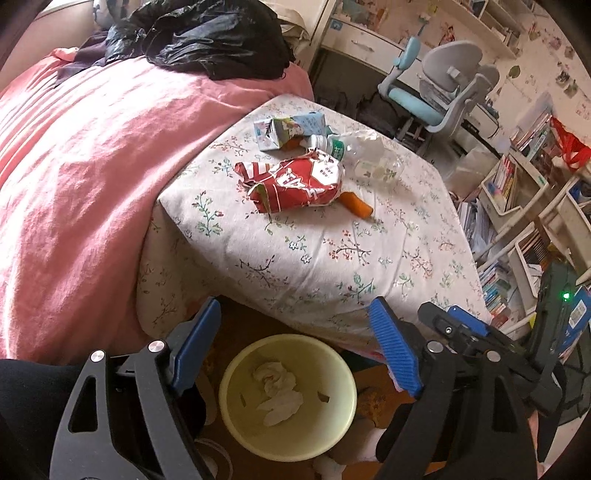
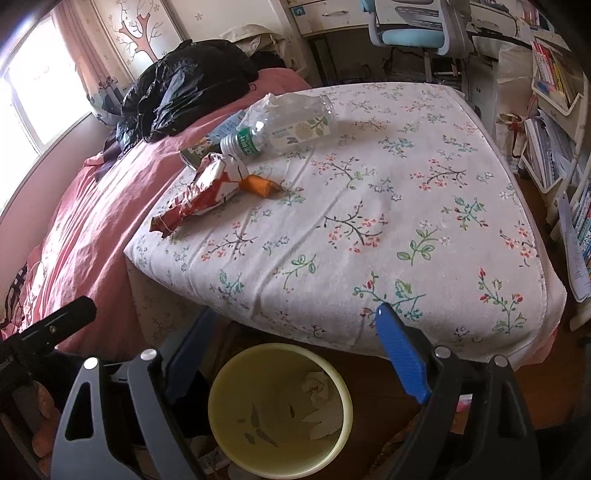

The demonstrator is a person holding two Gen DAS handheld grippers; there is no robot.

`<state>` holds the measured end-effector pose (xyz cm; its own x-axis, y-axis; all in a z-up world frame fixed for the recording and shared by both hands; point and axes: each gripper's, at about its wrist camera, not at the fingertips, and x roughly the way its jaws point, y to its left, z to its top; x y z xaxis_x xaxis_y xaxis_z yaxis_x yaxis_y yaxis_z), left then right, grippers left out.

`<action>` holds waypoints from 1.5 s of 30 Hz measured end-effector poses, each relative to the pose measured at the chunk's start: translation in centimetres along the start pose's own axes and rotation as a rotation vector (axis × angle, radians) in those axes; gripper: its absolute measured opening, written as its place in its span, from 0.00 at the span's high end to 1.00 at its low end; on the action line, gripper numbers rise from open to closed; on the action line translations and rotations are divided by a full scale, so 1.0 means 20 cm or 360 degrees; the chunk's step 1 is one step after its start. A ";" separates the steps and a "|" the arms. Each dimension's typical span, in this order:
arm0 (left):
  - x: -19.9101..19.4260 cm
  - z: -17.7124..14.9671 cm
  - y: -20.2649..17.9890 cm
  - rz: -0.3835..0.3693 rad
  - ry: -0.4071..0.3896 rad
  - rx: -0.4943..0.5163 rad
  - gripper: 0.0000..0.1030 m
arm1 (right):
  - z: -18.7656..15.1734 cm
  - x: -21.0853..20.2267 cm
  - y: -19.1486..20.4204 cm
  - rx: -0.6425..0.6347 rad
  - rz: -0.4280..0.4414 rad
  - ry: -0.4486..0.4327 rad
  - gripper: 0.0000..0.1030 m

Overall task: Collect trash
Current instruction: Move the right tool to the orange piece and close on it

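A pale yellow bin (image 1: 236, 398) (image 2: 343, 402) stands on the floor below the bed corner, with crumpled white tissue (image 1: 277, 391) (image 2: 319, 384) inside. On the floral sheet (image 1: 314, 251) (image 2: 388, 206) lie a crumpled red-and-white snack bag (image 1: 295, 181) (image 2: 201, 192), an orange wrapper (image 1: 356, 203) (image 2: 260, 184), a clear plastic bottle (image 1: 365, 155) (image 2: 284, 127) and a light-blue carton (image 1: 288, 131) (image 2: 221, 133). My left gripper (image 1: 295, 332) is open and empty above the bin. My right gripper (image 2: 295, 336) is open and empty above the bin; it also shows at the right of the left wrist view (image 1: 458, 328).
A pink blanket (image 1: 81, 184) (image 2: 85, 229) covers the bed to the left, with a black plastic bag (image 1: 207, 37) (image 2: 184, 88) on it. A blue-and-grey desk chair (image 1: 436, 85) (image 2: 417, 22) stands beyond the bed. Bookshelves (image 1: 517, 206) (image 2: 554, 129) line the right side.
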<state>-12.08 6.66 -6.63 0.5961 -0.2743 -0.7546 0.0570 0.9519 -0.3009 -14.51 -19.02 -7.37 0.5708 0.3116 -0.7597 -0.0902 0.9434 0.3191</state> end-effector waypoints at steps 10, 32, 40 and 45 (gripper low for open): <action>-0.01 0.00 0.01 0.0016 -0.0025 -0.0021 0.22 | 0.00 -0.01 0.01 -0.0021 0.0000 -0.0011 0.18; 0.00 0.32 0.05 0.0289 0.0019 0.0290 0.21 | 0.28 0.12 0.16 -0.0372 -0.0064 0.0080 0.18; 0.09 0.52 -0.09 0.0376 -0.0105 0.0539 0.20 | 0.45 0.33 0.31 -0.0826 -0.0082 0.0205 0.18; 0.15 0.57 -0.13 0.0352 -0.0133 0.0562 0.17 | 0.47 0.42 0.28 -0.0739 -0.0018 0.0245 0.18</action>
<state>-1.26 4.99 -1.53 0.6868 -0.0602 -0.7243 0.1829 0.9788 0.0921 -2.52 -12.19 -6.58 0.4499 0.2811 -0.8477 -0.4593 0.8868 0.0503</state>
